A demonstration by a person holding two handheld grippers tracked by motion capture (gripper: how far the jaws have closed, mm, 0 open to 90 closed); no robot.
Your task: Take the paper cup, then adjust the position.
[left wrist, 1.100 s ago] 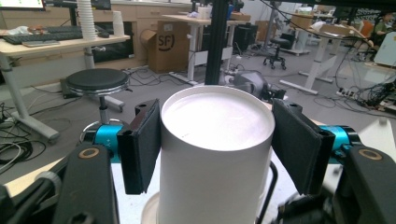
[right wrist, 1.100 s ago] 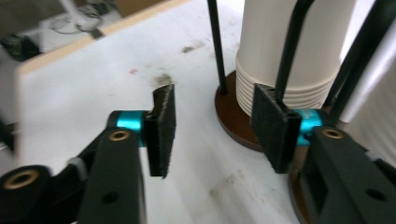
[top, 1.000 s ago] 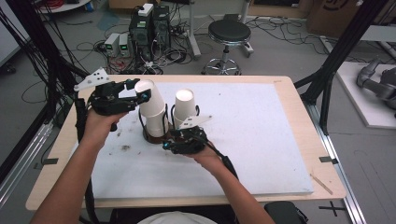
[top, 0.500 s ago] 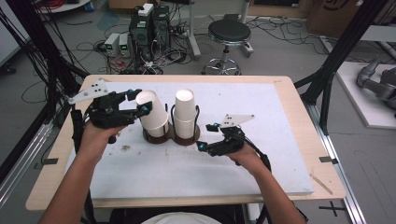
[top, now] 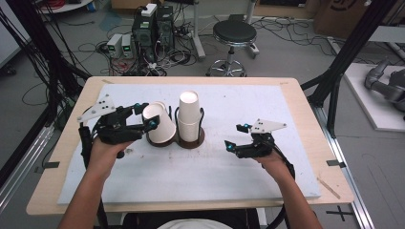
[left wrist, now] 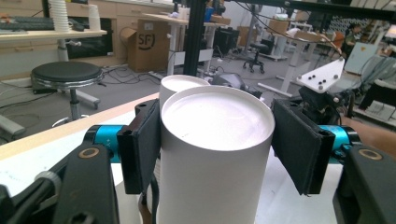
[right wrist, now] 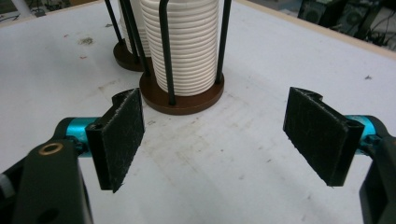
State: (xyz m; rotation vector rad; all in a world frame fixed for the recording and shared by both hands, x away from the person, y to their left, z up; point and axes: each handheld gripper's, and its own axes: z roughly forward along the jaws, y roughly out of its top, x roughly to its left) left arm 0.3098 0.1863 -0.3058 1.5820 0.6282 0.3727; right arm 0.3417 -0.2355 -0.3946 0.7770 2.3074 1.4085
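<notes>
- From my high view I see a grey floor point(top: 296, 57) strewn with black cables point(top: 71, 47).
- A black round stool point(top: 234, 32) stands beyond the bench point(top: 305, 102).
- Computer boxes point(top: 152, 24) sit on the floor near it.
- Black frame posts point(top: 356, 43) rise at the right.
- My left gripper view shows wooden desks point(left wrist: 51, 35) and a cardboard box point(left wrist: 149, 44).

The held cup stack point(left wrist: 212, 154) hides its holder's base.

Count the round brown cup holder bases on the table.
2: left round brown cup holder base under the tilted cup stack; right round brown cup holder base beside it, under the upright stack. None seems hidden.
</notes>
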